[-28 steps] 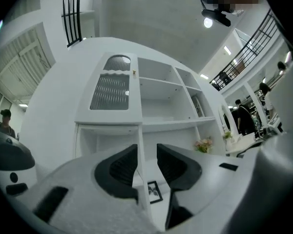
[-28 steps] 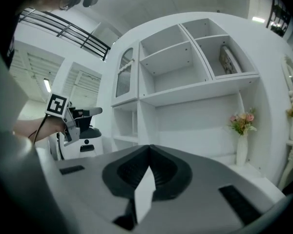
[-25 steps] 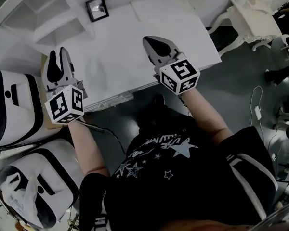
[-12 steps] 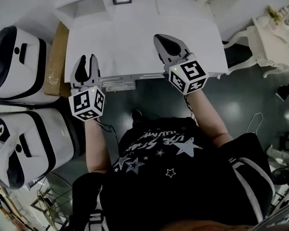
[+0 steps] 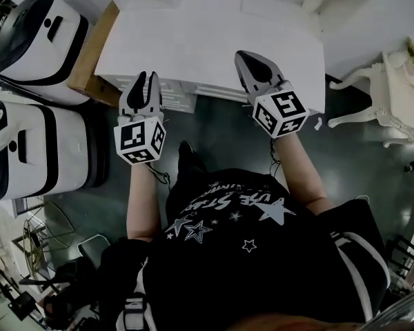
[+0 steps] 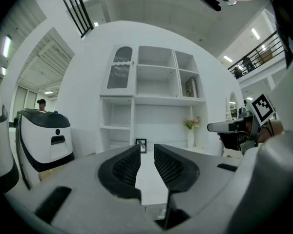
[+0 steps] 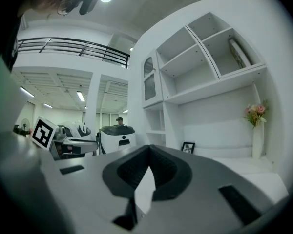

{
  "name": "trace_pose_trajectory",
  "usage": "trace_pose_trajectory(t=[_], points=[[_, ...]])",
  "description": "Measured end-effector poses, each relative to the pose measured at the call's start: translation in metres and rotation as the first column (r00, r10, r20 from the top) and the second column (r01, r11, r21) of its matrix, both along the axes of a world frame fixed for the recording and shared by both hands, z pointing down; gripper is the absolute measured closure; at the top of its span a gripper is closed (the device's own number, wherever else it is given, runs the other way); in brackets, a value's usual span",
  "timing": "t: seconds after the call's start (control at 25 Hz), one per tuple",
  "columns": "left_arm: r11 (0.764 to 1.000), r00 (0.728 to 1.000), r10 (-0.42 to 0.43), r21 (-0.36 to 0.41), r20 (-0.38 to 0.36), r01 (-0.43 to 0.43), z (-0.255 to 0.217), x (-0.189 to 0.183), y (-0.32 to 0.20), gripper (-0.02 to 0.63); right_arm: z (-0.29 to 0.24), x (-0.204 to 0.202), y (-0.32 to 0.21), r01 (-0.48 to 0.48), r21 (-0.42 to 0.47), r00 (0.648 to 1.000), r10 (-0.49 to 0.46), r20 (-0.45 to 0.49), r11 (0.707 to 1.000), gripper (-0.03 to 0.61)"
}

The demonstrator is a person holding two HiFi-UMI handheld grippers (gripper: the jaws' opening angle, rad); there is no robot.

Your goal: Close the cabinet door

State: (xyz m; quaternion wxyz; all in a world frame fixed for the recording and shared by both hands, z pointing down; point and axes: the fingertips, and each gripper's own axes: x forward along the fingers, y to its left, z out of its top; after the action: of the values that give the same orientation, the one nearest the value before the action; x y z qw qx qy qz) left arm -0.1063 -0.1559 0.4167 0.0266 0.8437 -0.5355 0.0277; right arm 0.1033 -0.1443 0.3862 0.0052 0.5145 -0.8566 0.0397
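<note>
The door [image 6: 119, 74] sits flush at the shelf's [image 6: 156, 77] top left, so closing looks done and only a check remains; by the surface's [image 5: 193, 40] front edge the left tool's [image 5: 146, 78] empty jaws have just narrowed to a slit, while the right tool's [image 5: 247, 57] meet.

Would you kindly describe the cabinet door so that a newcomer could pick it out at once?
Find the tall white shelf unit against the far wall, behind the white desk. Its upper section has three bays side by side, and the cabinet door is on the leftmost. It alone has an arched, ribbed glass pane, while the bays beside it are open shelves.
</note>
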Motion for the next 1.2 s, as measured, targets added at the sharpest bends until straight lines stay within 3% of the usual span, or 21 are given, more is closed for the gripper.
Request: trace_pose_trajectory(t=[0.44,0.68,0.92,1.2], points=[[0.994,0.996,-0.093,-0.062,0.002,0.093,0.022,0.061,0.137,0.604,0.02,0.051,0.102,0.128,-0.041,0.992,-0.128,0.006,0.991,0.574],[0.985,0.99,-0.14,-0.101,0.02,0.141,0.034,0.075,0.203,0.605,0.033,0.057,0.142,0.194,-0.078,0.981,-0.192,0.031,0.978,0.574],[0.976,0.983,-0.179,-0.119,0.026,0.181,0.04,0.066,0.238,0.605,0.036,0.045,0.163,0.237,-0.083,0.971,-0.233,0.047,0.968,0.574],[0.977,0.987,-0.161,-0.14,0.008,0.16,0.051,0.064,0.25,0.605,0.048,0.042,0.176,0.215,-0.115,0.977,-0.213,0.033,0.97,0.574]])
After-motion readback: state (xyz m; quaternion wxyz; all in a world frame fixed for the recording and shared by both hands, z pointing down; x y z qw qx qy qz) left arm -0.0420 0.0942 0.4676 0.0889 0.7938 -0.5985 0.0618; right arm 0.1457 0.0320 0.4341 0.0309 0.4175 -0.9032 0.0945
